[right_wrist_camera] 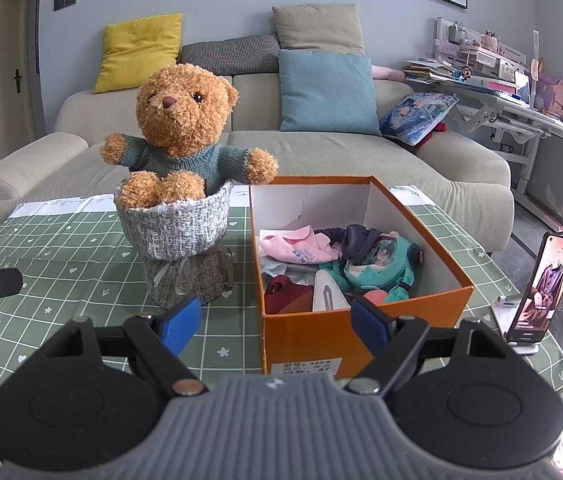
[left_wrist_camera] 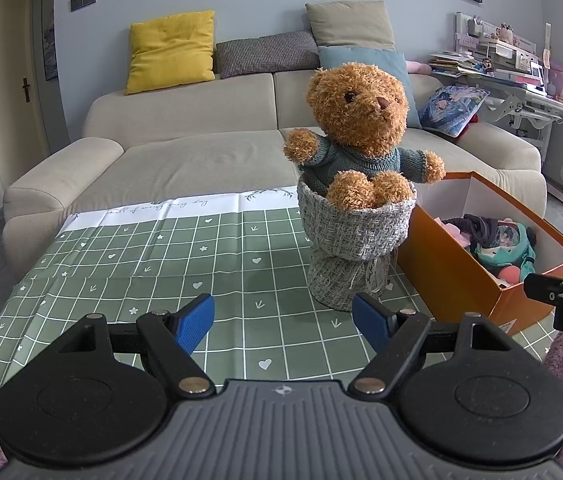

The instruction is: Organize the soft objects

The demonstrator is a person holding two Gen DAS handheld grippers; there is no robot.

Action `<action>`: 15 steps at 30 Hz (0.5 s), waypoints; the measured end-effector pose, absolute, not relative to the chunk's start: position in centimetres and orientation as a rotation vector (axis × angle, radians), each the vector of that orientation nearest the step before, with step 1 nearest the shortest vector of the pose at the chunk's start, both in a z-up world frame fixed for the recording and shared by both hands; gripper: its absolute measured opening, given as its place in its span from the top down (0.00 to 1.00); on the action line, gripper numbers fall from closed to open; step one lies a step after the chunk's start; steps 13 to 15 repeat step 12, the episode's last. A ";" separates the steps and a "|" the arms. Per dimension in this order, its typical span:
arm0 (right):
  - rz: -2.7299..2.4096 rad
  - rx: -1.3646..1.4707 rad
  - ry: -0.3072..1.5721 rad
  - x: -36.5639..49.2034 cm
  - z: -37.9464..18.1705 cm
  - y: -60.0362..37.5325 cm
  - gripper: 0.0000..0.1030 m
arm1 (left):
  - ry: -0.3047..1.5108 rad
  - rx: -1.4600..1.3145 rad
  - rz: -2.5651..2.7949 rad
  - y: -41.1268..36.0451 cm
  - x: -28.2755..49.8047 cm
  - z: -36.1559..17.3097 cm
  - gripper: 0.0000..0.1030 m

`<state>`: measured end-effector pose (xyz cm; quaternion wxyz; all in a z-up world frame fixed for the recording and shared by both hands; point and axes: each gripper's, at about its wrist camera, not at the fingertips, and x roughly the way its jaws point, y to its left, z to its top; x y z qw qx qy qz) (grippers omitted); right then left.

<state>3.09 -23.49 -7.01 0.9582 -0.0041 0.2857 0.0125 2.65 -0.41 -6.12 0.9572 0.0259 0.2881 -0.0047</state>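
On a table under a green grid-patterned tablecloth (right_wrist_camera: 81, 256), a fluffy brown teddy bear in a teal knitted jumper (right_wrist_camera: 179, 136) sits upright in a grey woven fabric pouch (right_wrist_camera: 177, 236), just beside an open orange cardboard shoebox (right_wrist_camera: 401, 308) near the right edge, likely the collecting bin, as it already holds pink cloth and a teal plush toy. The left gripper (left_wrist_camera: 283, 322) and right gripper (right_wrist_camera: 275, 322) both hover wide open and empty near the front edge. The box's front label shows "37"; other writing is unreadable
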 end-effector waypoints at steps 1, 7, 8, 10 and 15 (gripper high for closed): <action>0.026 -0.008 0.580 3.1 -7.0 -23.5 0.21 | 0.585 0.051 -0.010 -0.5 2.6 -6.1 0.11; 0.026 -0.008 0.580 3.1 -7.0 -23.5 0.21 | 0.584 0.053 -0.014 -0.3 2.7 -6.2 0.11; 0.026 -0.008 0.580 3.1 -7.0 -23.5 0.21 | 0.584 0.054 -0.015 -0.3 2.7 -6.2 0.11; 0.026 -0.008 0.580 3.1 -7.0 -23.5 0.21 | 0.582 0.057 -0.016 -0.2 2.8 -6.2 0.11; 0.026 -0.008 0.580 3.1 -7.0 -23.5 0.21 | 0.579 0.062 -0.015 -0.1 2.9 -6.2 0.11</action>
